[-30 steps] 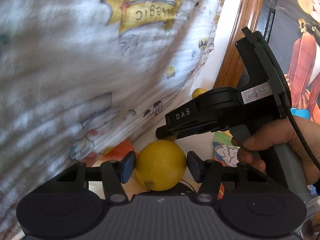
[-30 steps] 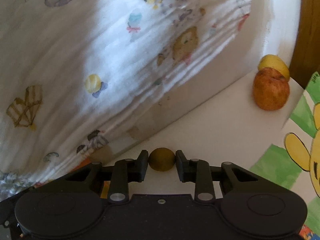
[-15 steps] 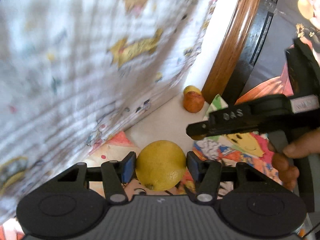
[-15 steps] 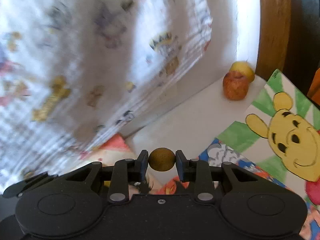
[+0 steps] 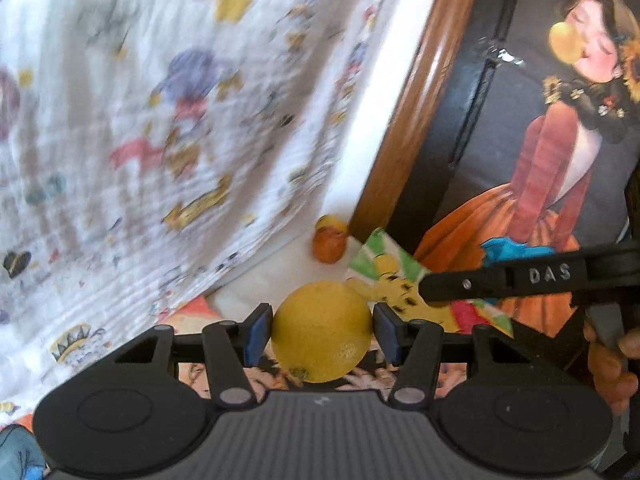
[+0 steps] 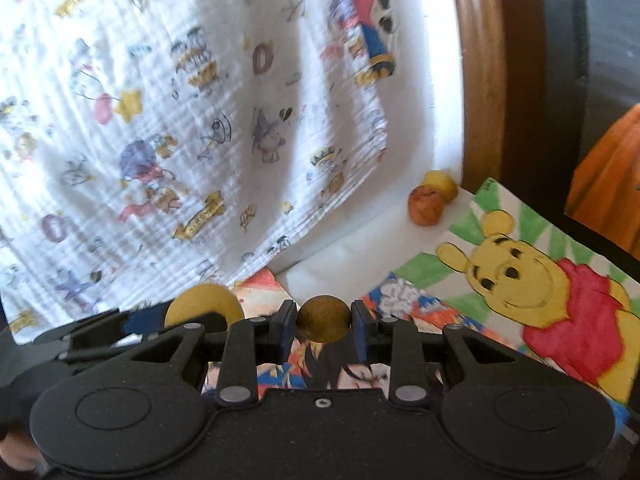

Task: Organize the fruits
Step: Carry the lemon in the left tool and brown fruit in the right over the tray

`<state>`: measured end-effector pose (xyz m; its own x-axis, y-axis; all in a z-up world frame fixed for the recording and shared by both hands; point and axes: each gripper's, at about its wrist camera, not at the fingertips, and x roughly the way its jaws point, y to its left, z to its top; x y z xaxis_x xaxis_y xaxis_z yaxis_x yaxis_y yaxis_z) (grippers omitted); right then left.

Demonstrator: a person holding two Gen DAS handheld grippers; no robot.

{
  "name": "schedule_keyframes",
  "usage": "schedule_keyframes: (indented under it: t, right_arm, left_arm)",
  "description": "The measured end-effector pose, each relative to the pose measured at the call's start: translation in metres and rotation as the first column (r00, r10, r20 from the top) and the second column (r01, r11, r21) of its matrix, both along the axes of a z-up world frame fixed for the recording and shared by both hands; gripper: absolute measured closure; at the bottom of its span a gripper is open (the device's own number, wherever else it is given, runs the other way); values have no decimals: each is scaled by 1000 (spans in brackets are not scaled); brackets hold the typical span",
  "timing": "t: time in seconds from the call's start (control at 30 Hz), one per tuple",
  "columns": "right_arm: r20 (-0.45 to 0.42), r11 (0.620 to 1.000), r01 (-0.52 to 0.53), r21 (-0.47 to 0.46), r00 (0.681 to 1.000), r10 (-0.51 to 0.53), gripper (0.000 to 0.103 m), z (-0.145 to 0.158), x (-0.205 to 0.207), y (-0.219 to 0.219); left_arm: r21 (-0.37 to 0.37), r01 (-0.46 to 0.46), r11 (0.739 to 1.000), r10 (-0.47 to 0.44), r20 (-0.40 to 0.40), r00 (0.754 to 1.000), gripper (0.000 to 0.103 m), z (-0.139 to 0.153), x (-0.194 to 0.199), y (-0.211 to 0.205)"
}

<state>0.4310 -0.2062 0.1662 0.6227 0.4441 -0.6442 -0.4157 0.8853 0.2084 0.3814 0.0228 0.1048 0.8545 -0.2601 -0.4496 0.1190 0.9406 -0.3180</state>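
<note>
My left gripper (image 5: 322, 330) is shut on a yellow lemon (image 5: 322, 330) and holds it above the picture-covered surface. My right gripper (image 6: 324, 320) is shut on a small brown round fruit (image 6: 324, 318). In the right wrist view the left gripper and its lemon (image 6: 202, 304) show at the lower left. In the left wrist view the right gripper's black body (image 5: 520, 276) crosses the right side. A red apple (image 6: 426, 210) and a yellow fruit (image 6: 440, 184) lie together in the far corner; they also show in the left wrist view, the apple (image 5: 329, 243) in front.
A white cloth with cartoon prints (image 6: 180, 120) hangs on the left. A brown wooden frame (image 6: 480, 72) stands behind the corner. A Winnie the Pooh drawing (image 6: 532, 280) and other cartoon pictures lie on the white surface (image 6: 340, 248).
Both grippers have pulled back from the cloth and the far corner, each still holding its fruit. The apple and yellow fruit now look smaller and farther away.
</note>
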Motion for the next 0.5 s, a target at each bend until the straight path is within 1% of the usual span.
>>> schedule_keyframes:
  t: [0.1,0.27,0.5]
  right_arm:
    - [-1,1000,18,8,1000,-18,71,4,-24,-24]
    - [-7,999,43,28,999,-43,71,-1,-63,-65]
    - [13,995,93,31,996,-94,71,-21,-105,-114]
  left_arm:
    - [-21,24,999,-23,22,999,44,11,-14,-15]
    - [-55,69,996,-68,26,997,44,15,-32,-41]
    - [-75,139,987,-139,11,990,44,0,-42,-86]
